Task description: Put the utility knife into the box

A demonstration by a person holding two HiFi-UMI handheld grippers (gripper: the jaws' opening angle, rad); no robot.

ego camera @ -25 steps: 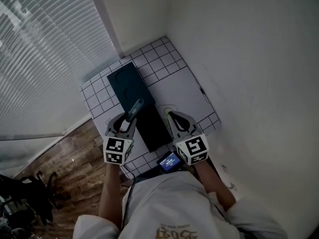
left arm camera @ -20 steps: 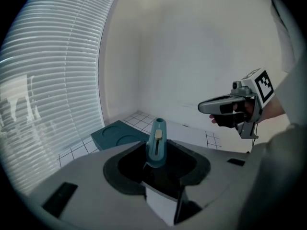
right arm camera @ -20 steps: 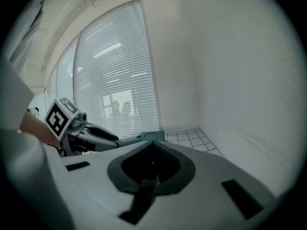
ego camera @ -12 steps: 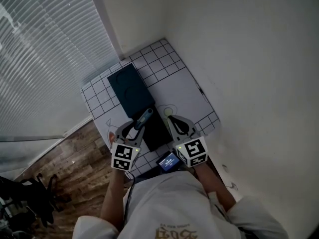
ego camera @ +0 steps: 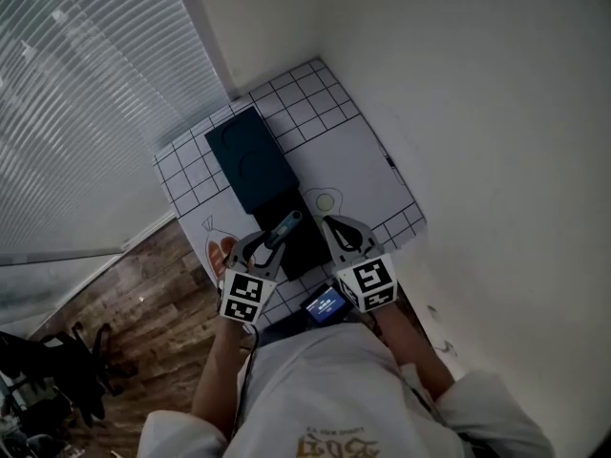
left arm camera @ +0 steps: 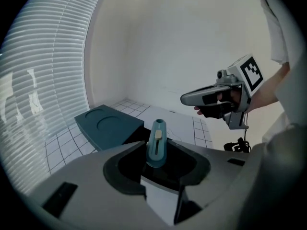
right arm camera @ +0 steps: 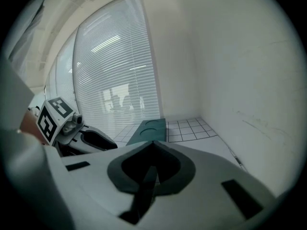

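The left gripper (ego camera: 263,246) pinches the teal utility knife (left arm camera: 157,145) over the open black box (ego camera: 310,248) near the table's (ego camera: 355,158) front edge. The right gripper (right arm camera: 153,143) hovers beside it, jaws pressed together on nothing.

No legible text; shirt print (ego camera: 336,444) unreadable

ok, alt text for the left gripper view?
The left hand-held gripper grips a teal utility knife upright between its jaws, a dark box behind it. A teal lid lies left on the gridded table; the right hand-held gripper hangs upper right.
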